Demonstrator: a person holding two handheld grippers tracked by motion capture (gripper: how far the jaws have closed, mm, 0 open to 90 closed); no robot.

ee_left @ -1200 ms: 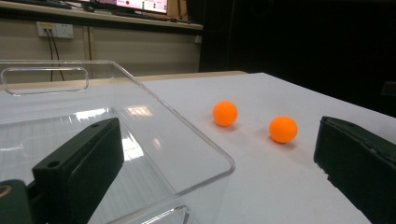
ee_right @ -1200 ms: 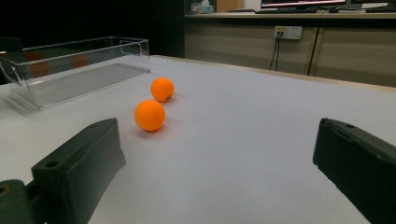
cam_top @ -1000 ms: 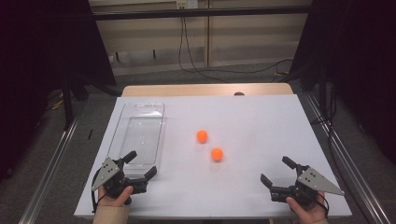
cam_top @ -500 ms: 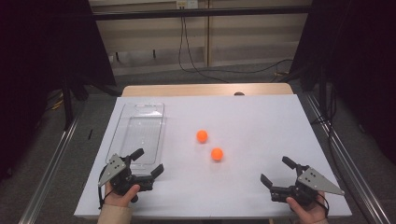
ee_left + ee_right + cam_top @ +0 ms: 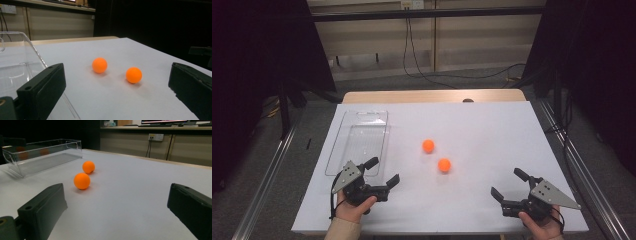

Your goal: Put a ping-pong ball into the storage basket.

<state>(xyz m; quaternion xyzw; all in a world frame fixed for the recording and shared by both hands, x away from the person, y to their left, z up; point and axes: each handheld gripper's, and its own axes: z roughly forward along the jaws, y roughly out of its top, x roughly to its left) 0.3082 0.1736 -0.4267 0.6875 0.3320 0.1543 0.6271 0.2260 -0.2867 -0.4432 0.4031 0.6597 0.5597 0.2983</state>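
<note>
Two orange balls lie mid-table on the white surface: the far ball (image 5: pixel 428 145) and the near ball (image 5: pixel 444 165). A clear plastic tray (image 5: pixel 359 140) rests at the left, with nothing inside. My left gripper (image 5: pixel 383 170) stands open at the tray's near end, its jaws pointing right toward the balls. In the left gripper view, the far ball (image 5: pixel 99 65) and the near ball (image 5: pixel 134 75) lie ahead between the wide jaws. My right gripper (image 5: pixel 507 182) stands open near the front right edge. It faces the near ball (image 5: pixel 82 181), the far ball (image 5: pixel 88 167) and the tray (image 5: pixel 42 155).
The white table top (image 5: pixel 492 135) ends in a wooden strip (image 5: pixel 432 96) at the back, where a small dark object (image 5: pixel 468 100) sits. Metal rails run along both sides on the floor. Cables hang by the back wall.
My left gripper has slid to the right along the front of the table, toward the balls. The right gripper and both balls have stayed put.
</note>
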